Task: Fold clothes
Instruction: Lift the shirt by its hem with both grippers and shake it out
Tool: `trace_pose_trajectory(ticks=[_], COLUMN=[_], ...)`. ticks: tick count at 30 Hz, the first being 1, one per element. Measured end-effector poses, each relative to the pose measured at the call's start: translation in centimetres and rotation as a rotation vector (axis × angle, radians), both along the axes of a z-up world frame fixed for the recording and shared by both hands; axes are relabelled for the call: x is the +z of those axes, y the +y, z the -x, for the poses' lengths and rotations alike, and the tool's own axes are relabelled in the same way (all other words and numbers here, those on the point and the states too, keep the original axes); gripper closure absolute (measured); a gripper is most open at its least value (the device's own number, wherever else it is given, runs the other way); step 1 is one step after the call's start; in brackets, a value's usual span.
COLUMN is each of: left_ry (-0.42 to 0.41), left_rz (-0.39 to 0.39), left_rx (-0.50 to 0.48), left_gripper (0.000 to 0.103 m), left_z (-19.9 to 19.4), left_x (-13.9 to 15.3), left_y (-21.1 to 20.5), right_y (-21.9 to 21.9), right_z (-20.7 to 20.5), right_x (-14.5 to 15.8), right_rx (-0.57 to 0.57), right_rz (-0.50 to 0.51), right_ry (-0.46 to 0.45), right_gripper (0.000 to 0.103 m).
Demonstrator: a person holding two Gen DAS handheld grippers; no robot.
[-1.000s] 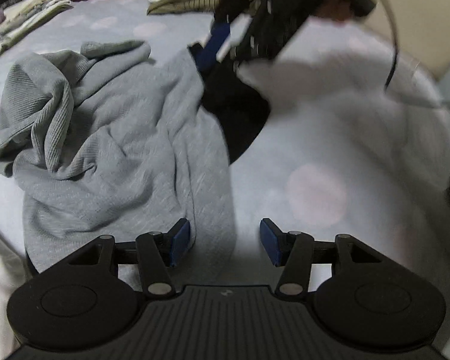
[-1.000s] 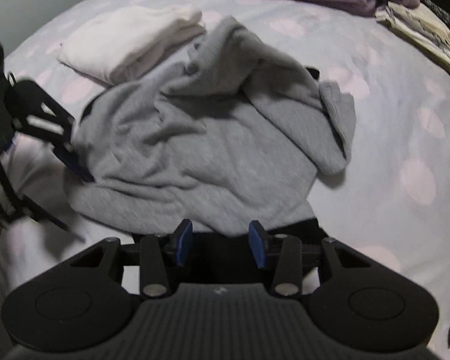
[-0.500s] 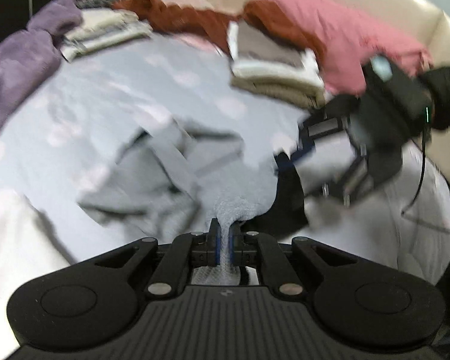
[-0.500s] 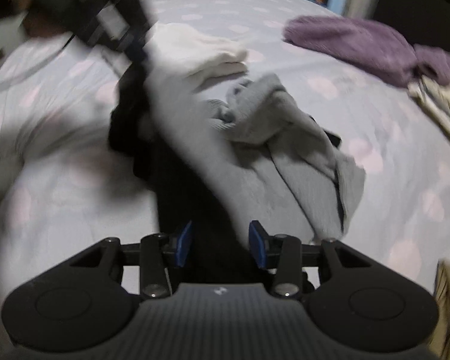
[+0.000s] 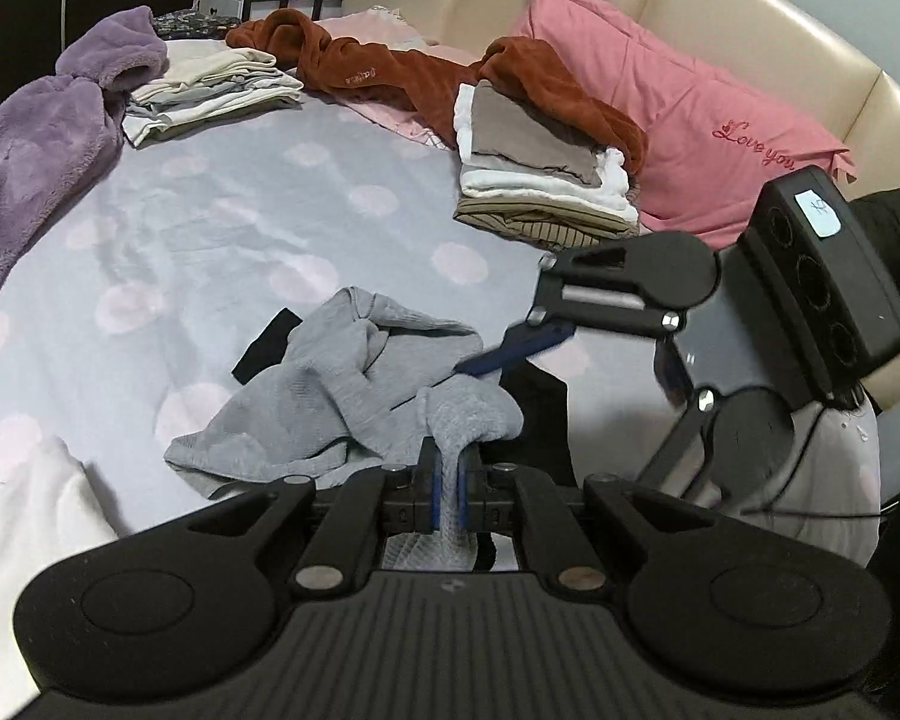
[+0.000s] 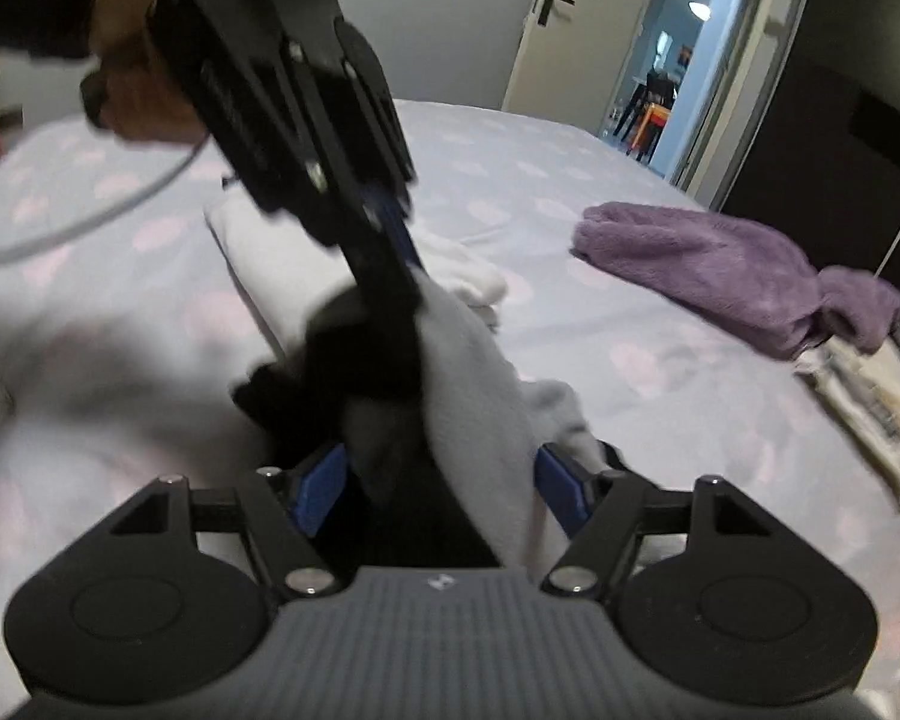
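Note:
A crumpled grey garment [image 5: 342,402] with a black lining lies on the lilac spotted bedsheet [image 5: 210,228]. My left gripper [image 5: 447,495] is shut on a pinched fold of its grey edge and lifts it. In the right wrist view the same grey cloth [image 6: 474,420] hangs from the left gripper [image 6: 390,240] and drapes between the fingers of my right gripper [image 6: 441,489], whose jaws stand wide apart around it. My right gripper also shows in the left wrist view [image 5: 510,354], right beside the lifted cloth.
Folded stacks sit at the back [image 5: 540,180] and back left [image 5: 210,90]. A purple fleece [image 5: 36,138], a rust blanket [image 5: 390,72] and a pink pillow [image 5: 690,114] ring the bed. A white folded item [image 5: 24,516] lies at the near left.
My left gripper closed on the grey garment's edge and raised it. My right gripper moved in under the lifted cloth, with its jaws still apart.

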State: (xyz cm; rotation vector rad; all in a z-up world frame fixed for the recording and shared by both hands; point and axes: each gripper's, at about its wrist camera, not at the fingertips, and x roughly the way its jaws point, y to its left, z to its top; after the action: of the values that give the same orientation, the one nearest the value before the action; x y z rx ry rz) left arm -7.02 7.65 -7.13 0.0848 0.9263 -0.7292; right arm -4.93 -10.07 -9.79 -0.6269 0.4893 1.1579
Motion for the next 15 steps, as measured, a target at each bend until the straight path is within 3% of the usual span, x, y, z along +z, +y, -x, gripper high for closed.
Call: trace_pose_trajectory(ticks=[1, 3, 4, 5, 8, 9, 12, 15], left_ry=[0.0, -0.005, -0.01, -0.012, -0.018, -0.021, -0.034, -0.048], left_rz=[0.001, -0.002, -0.007, -0.009, -0.007, -0.006, -0.04, -0.093], left_rx=[0.0, 0.0, 0.001, 0.002, 0.01, 0.013, 0.065, 0.078], left_gripper=[0.1, 0.1, 0.1, 0.1, 0.098, 0.091, 0.054, 0.054], left_z=[-0.1, -0.2, -0.2, -0.2, 0.3, 0.5, 1.3, 2.5], left_x=[0.1, 0.2, 0.3, 0.2, -0.4, -0.6, -1.6, -2.5], left_y=[-0.1, -0.1, 0.0, 0.1, 0.3, 0.4, 0.2, -0.8], right_y=[0.4, 0.9, 1.1, 1.2, 0.3, -0.1, -1.0, -1.7], right_z=[0.1, 0.1, 0.0, -0.2, -2.4, -3.1, -5.4, -7.3], right_x=[0.0, -0.1, -0.2, -0.1, 1.7, 2.2, 4.0, 5.3], right_rx=[-0.015, -0.035, -0.043, -0.055, -0.152, -0.185, -0.282, -0.377], right_rz=[0.009, 0.056, 0.083, 0.101, 0.036, 0.014, -0.052, -0.102], right_ry=[0.002, -0.022, -0.036, -0.04, 0.074, 0.111, 0.225, 0.32], right_gripper=[0.033, 0.068, 0.094, 0.094, 0.095, 0.095, 0.095, 0.095])
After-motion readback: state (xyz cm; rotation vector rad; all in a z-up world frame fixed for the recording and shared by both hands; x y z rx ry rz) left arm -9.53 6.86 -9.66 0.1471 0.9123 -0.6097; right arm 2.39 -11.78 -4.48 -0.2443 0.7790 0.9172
